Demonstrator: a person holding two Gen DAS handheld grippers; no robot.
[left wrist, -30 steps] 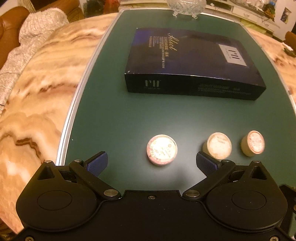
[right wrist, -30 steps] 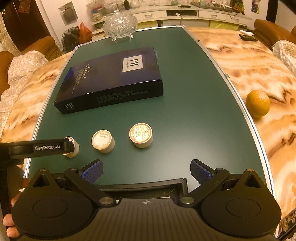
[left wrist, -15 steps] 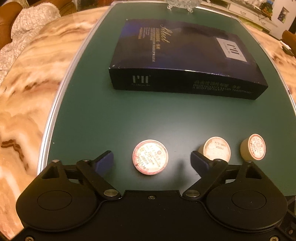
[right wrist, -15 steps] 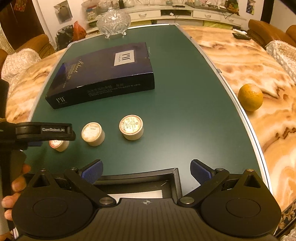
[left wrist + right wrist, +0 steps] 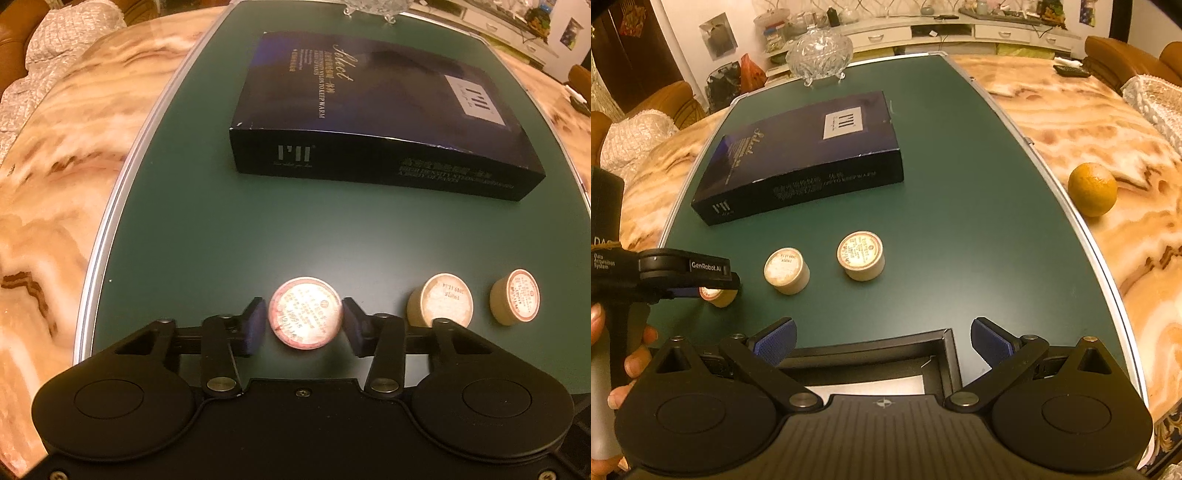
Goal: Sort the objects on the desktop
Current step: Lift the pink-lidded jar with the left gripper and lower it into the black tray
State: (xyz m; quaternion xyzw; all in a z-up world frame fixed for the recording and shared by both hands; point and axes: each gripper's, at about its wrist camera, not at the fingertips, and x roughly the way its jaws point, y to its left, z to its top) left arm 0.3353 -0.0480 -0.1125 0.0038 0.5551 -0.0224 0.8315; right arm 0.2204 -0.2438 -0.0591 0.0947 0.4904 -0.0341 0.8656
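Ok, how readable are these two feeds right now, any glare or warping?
Left wrist view: warm dim light, glare whitens the lid of the jar between the pads; box edges bow from fisheye. Right wrist view: brighter, orange sharp, mat rim curves.

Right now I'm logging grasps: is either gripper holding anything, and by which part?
Nothing is firmly held yet. The left gripper brackets the leftmost round tin at its sides, small gaps still showing. The right gripper is open and empty.
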